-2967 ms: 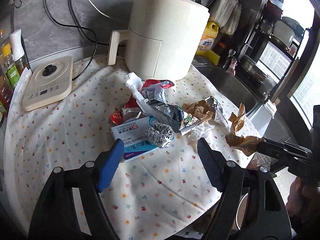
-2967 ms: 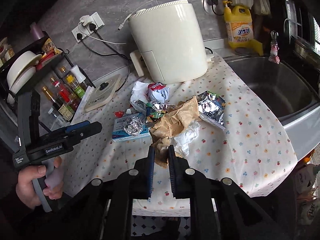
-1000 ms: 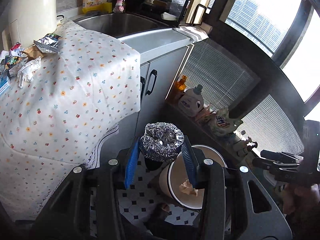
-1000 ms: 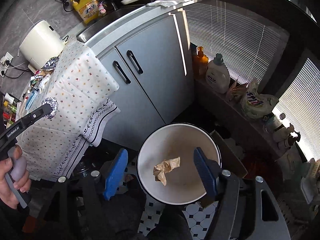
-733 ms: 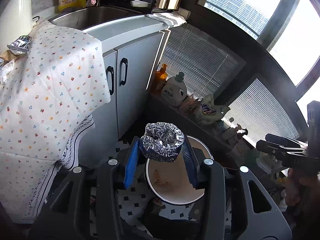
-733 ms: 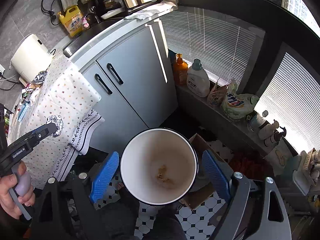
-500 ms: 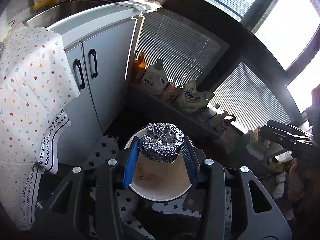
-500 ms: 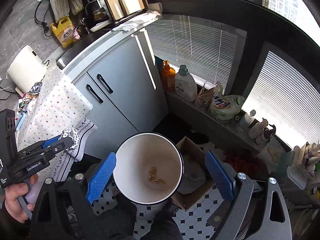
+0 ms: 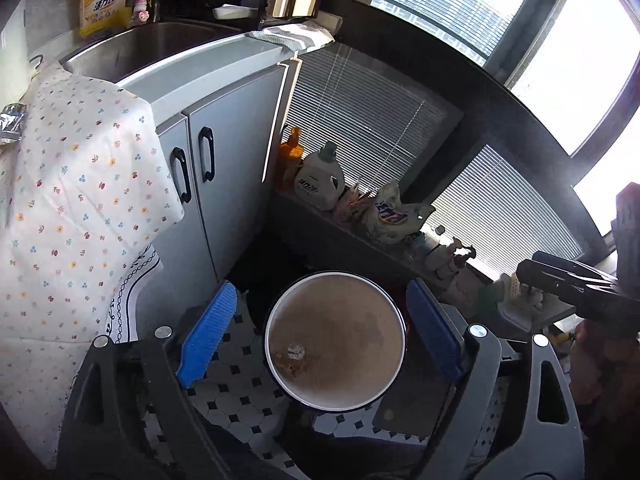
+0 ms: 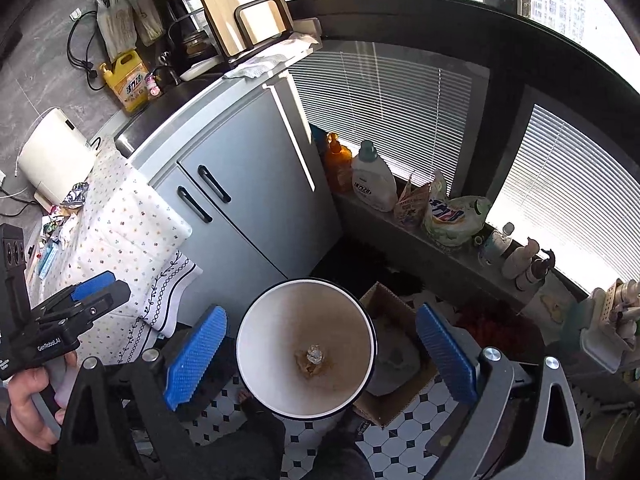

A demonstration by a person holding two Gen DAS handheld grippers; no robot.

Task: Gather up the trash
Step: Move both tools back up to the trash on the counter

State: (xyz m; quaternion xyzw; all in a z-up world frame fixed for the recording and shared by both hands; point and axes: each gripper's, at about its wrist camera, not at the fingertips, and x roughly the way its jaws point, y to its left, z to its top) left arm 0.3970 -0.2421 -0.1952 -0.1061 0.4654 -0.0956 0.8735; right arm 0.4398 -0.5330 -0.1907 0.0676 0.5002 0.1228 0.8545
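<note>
Half a second ago the left tongs [image 9: 320, 340] were pinching the foil ball [image 9: 296, 350]; now they are standing spread with nothing between the blue pads [image 9: 208, 340], and the ball is lying at the bottom of the trash bin [image 9: 394, 312].

Going left to right in the left wrist view: the flowered cloth is hanging over the edge of the desk [image 9: 80, 184], the grey cabinet doors [image 9: 236, 152] are standing beside it, and the bin is sitting on the tiled floor [image 9: 236, 392] directly under the tongs. The ball is showing as a small crumpled silver lump, roundish (no long axis can be told at this size), resting on the brown crumpled paper [image 9: 294, 364] near the left side of the bin's floor. The bin is a white cylinder with a dark rim, standing upright with its mouth facing up at both cameras.

From the right wrist view the foil ball [image 10: 315, 354] is gleaming near the middle of the bin [image 10: 256, 320], on top of the paper [image 10: 310, 366]. The right tongs [image 10: 320, 354] are also gaping wide and carrying nothing, hovering over the bin, with a cardboard box [image 10: 384, 404] just beside it on the right.
</note>
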